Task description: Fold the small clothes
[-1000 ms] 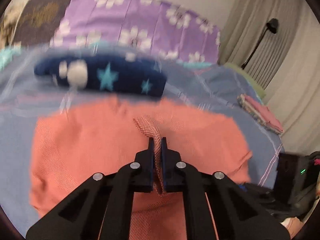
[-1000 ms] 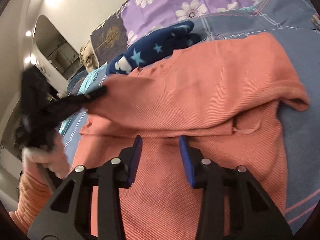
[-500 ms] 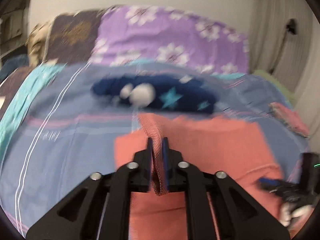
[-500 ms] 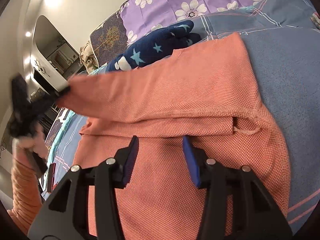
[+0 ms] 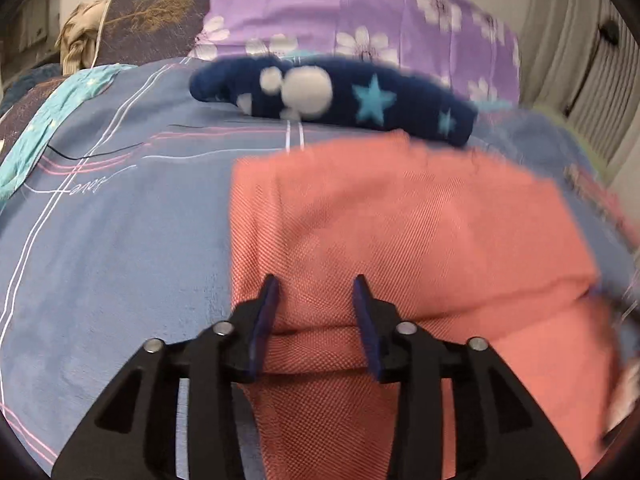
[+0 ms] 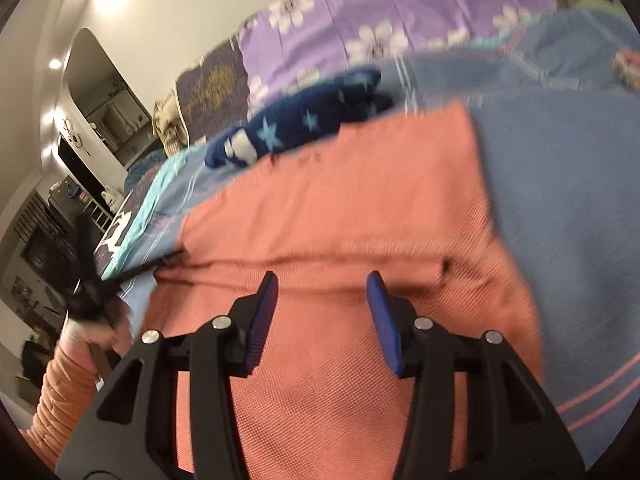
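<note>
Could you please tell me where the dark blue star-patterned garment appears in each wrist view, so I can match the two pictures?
Left wrist view: the blue star garment lies across the upper middle, just beyond the orange top's far edge.
Right wrist view: the same garment sits upper centre-left, slanting, again past the orange top.
Shared landmark: the purple flowered pillow behind it.

Left gripper angled down, jaws opening, pads clear. Right gripper angled down, jaws apart, gripping nothing.
</note>
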`<action>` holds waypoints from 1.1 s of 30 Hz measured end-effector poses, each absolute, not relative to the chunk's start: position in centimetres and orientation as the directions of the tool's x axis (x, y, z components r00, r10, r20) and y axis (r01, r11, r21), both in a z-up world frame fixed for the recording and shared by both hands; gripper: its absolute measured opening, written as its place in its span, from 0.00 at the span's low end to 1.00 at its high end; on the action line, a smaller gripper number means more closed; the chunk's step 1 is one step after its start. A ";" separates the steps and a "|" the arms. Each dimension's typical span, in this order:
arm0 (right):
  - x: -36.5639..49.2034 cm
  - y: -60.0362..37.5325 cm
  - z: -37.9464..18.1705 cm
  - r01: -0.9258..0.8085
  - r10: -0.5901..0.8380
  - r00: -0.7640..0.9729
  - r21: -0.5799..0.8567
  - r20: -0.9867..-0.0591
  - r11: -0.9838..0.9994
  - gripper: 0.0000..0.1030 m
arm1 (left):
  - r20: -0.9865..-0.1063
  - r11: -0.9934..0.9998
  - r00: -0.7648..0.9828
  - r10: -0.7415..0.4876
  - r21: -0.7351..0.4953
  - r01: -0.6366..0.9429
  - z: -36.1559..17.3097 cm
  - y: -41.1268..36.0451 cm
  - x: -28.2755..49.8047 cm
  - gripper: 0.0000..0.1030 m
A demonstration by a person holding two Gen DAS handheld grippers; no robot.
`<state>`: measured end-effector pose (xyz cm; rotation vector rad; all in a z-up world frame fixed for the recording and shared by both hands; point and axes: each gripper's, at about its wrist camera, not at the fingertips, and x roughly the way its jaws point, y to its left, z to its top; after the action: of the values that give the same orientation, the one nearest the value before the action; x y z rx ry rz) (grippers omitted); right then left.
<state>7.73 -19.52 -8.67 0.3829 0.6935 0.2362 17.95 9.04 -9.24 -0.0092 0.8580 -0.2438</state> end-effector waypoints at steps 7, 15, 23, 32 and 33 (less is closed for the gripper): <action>8.8 -22.9 -11.4 0.141 0.165 0.663 0.339 -0.730 0.930 0.19 | -0.748 0.978 0.642 -0.168 -0.045 0.204 -8.7 8.7 17.3 0.47; 8.5 -22.9 -11.6 0.128 0.182 0.678 0.358 -0.712 0.925 0.21 | -0.676 0.965 0.690 -0.260 -0.169 0.198 -5.7 12.3 12.6 0.54; 7.6 -22.9 -11.0 0.147 0.160 0.685 0.349 -0.711 0.926 0.21 | -0.760 0.981 0.626 -0.176 -0.086 0.172 -9.2 12.7 11.9 0.58; 2.4 -25.7 -10.1 0.123 0.271 0.682 0.472 -0.680 0.873 0.29 | -0.747 0.957 0.601 -0.284 -0.180 0.229 -8.4 13.8 6.6 0.58; 1.5 -25.8 -9.9 0.114 0.270 0.681 0.463 -0.680 0.879 0.29 | -0.751 0.953 0.590 -0.297 -0.193 0.234 -8.6 13.9 5.8 0.59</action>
<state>1.52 -25.85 -9.89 0.5031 0.8254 0.0918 5.78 13.90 -8.60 -0.0766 0.8873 -0.3095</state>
